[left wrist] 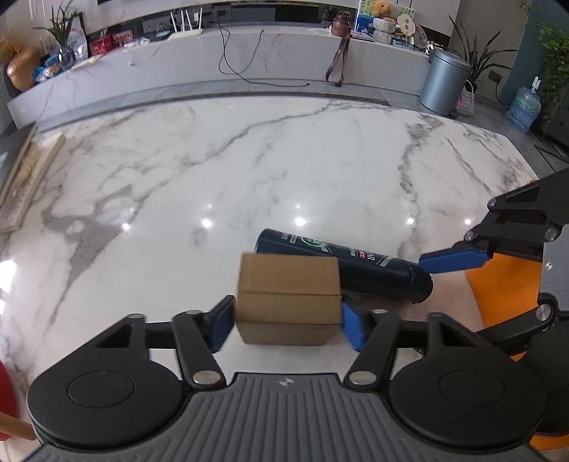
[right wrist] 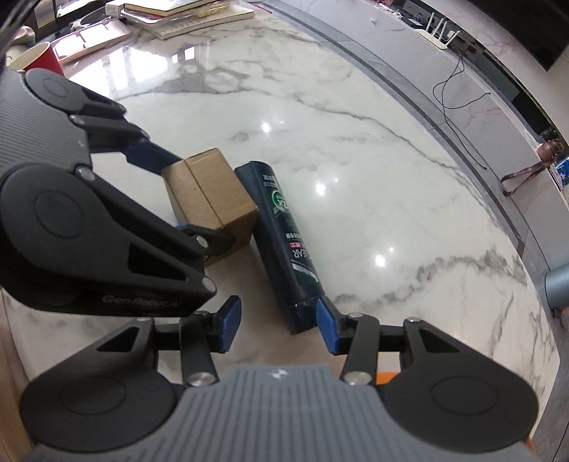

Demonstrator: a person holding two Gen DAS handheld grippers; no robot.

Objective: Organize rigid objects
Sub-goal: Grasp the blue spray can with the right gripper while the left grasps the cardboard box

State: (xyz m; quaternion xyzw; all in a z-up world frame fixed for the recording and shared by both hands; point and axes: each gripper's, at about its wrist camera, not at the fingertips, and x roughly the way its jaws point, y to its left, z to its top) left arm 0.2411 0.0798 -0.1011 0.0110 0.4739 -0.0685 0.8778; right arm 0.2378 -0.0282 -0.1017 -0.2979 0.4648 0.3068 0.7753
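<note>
On the marble, near you: your small brown cardboard box (left wrist: 288, 298) and dark, flat-sided plastic shampoo bottle (left wrist: 346, 264) lie side by side, touching or nearly so.
Left gripper (left wrist: 288, 325): blue pads sit against both box sides, so you look clamped on it; whether it is lifted, I cannot tell.
Right gripper (right wrist: 279, 323): jaws apart, one pad (right wrist: 327, 325) touching the bottle's cap end, nothing gripped.
Progress: early, I judge; both items remain ungrouped, no clear destination shown.
Room: the white veined marble tabletop (left wrist: 249, 160) ahead is wide and bare.
Edges: books (right wrist: 185, 14) and a red cup (right wrist: 35, 62) crowd the far left; the table's near edge is close below you.
</note>
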